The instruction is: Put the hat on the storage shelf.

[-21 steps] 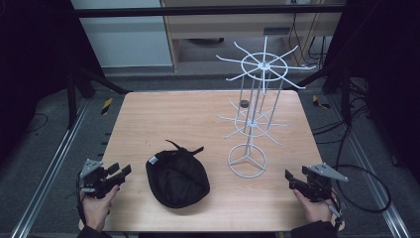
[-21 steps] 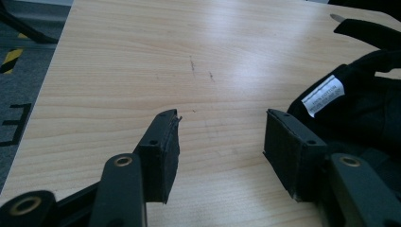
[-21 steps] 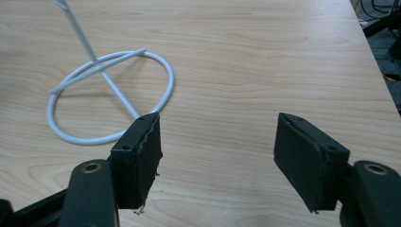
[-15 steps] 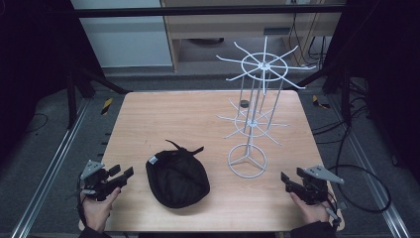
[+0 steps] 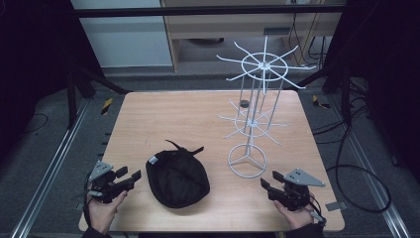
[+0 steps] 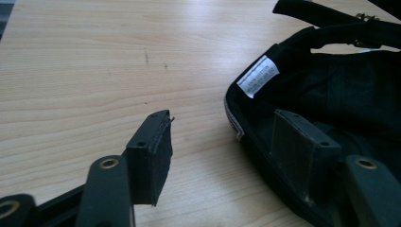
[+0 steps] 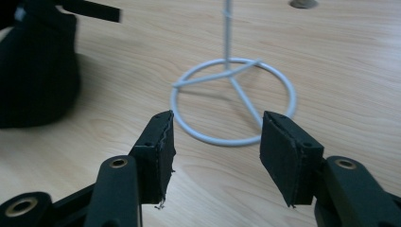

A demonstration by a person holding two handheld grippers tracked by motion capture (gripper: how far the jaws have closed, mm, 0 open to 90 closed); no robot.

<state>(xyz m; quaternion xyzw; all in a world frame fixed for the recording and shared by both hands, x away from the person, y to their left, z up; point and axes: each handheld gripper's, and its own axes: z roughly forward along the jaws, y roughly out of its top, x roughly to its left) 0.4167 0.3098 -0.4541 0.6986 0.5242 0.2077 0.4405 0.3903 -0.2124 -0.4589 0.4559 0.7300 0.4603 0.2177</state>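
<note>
Left gripper (image 5: 132,177): jaws apart, empty, just beside the black cap (image 5: 177,178)
Right gripper (image 5: 267,184): jaws apart, empty, facing the white wire rack (image 5: 247,161)
Cap: upside down on table (image 5: 198,114), front centre

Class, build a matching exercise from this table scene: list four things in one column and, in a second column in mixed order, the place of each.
Things:
1. black cap
2. white wire rack
3. left gripper
4. small dark disc

Places:
A. far part of the table, behind the rack
B. near left table edge, jaws open
C. upside down, front centre
D. upright, right of the cap

Pairs: 1-C, 2-D, 3-B, 4-A
</note>
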